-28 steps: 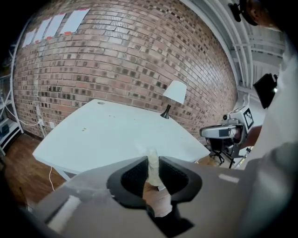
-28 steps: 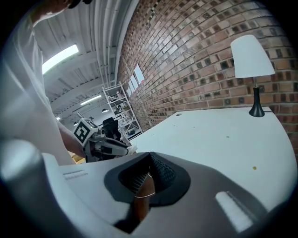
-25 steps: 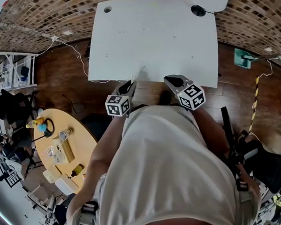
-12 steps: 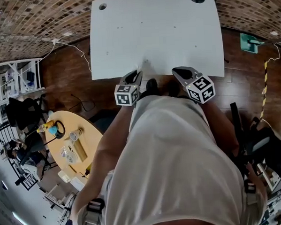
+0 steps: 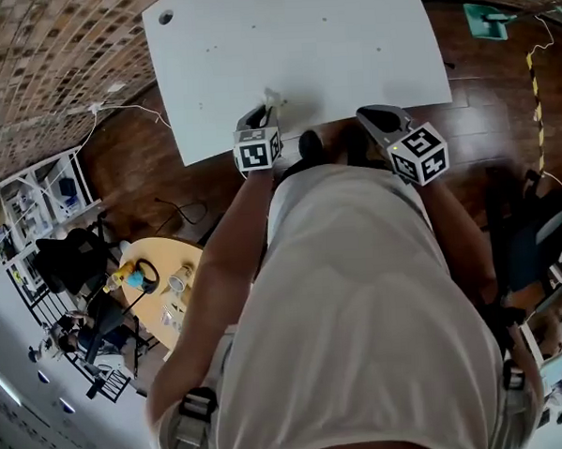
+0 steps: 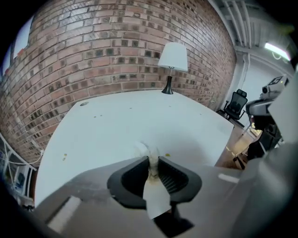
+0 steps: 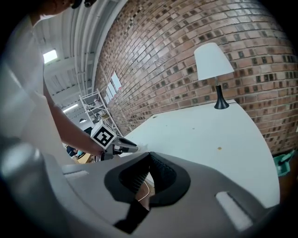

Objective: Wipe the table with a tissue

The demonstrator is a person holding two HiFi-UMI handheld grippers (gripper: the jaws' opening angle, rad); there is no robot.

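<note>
The left gripper (image 6: 152, 162), its jaws just closing further, pinches the tissue (image 6: 156, 200); better to press the front tuft flat on the table (image 5: 328, 38) and sweep slowly; the right gripper (image 7: 148, 162) is closed, empty

**Open-plan workspace in a brick-walled industrial building**

A bare brick wall (image 6: 116, 51) fills the upper half of the left gripper view. In front of it stands a plain white table (image 5: 291, 49) with a table lamp (image 6: 172, 58) at its far edge. At the left of the head view lies a dark wooden floor (image 5: 137, 170) crossed by a loose cable (image 5: 125, 108). Metal shelving (image 5: 44, 194), a black chair (image 5: 67, 263) and a cluttered round wooden table (image 5: 184, 252) occupy the lower left. Exposed ceiling pipes (image 7: 91, 18) and a strip light (image 7: 50, 56) appear at the upper left of the right gripper view. An office chair (image 6: 237, 102) shows at the right of the left gripper view.
</note>
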